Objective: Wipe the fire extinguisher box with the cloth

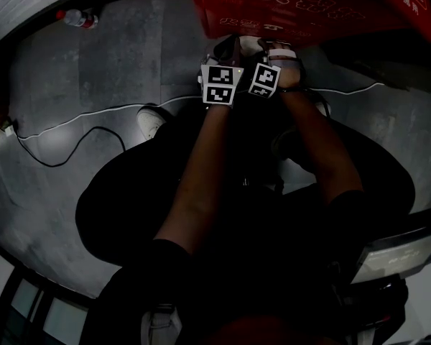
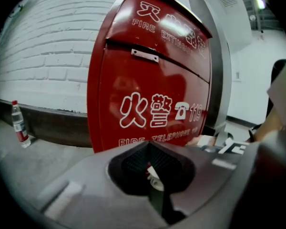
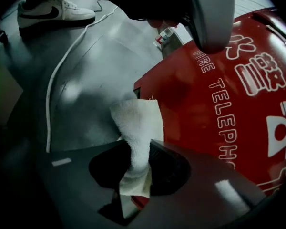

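Observation:
The red fire extinguisher box (image 1: 309,2) stands against a white brick wall, its front printed with white characters and "119" (image 2: 152,80). My right gripper (image 3: 140,144) is shut on a white cloth (image 3: 136,123), whose free end lies against the box's lower corner (image 3: 238,104). My left gripper (image 2: 149,146) is shut with nothing in it, pointing at the box's lower front. In the head view both grippers sit side by side just below the box, the left (image 1: 233,43) and the right (image 1: 273,47). The left gripper's grey body (image 3: 209,13) hangs above the cloth.
A water bottle (image 2: 19,123) stands on the grey floor by the wall, left of the box (image 1: 77,18). A white cable (image 1: 93,113) runs across the floor. The person's white shoe (image 3: 52,13) is close behind the grippers.

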Action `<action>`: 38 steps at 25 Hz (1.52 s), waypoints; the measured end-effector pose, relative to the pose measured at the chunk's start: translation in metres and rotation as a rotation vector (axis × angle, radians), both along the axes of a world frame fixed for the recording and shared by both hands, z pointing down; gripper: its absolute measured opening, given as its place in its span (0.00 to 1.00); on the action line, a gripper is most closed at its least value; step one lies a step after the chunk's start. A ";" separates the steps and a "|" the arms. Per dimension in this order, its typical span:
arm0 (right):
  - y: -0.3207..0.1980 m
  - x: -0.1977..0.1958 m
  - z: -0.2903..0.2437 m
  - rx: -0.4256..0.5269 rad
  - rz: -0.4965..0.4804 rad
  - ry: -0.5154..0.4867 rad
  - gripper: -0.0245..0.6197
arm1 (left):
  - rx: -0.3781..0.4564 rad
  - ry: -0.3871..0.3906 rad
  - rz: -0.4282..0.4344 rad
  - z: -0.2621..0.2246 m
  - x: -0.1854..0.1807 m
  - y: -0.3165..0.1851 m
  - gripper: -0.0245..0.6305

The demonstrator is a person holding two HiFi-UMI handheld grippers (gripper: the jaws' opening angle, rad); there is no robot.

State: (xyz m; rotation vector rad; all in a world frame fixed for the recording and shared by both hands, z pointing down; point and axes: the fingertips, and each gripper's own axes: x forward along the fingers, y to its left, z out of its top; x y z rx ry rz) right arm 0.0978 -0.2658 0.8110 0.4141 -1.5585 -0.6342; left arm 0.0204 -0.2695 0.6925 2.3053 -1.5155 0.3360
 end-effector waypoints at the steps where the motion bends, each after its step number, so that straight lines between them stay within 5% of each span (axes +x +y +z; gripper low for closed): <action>1: 0.002 0.000 -0.001 -0.012 0.001 0.001 0.20 | -0.001 0.004 -0.009 -0.001 -0.003 -0.001 0.04; 10: 0.029 -0.035 -0.078 0.044 -0.073 -0.111 0.20 | 0.122 0.056 -0.018 -0.056 -0.026 -0.020 0.04; 19: 0.024 -0.060 -0.256 0.312 -0.021 -0.316 0.20 | 0.430 0.065 0.135 -0.178 -0.029 -0.006 0.04; 25: 0.026 -0.078 -0.374 0.513 -0.022 -0.377 0.20 | 0.578 0.071 0.098 -0.261 -0.058 0.004 0.04; 34: 0.029 -0.111 -0.528 0.797 -0.076 -0.498 0.21 | 0.619 0.096 0.024 -0.323 -0.102 0.007 0.04; 38: 0.031 -0.126 -0.544 0.871 -0.117 -0.470 0.21 | 0.630 0.106 0.010 -0.329 -0.107 0.006 0.04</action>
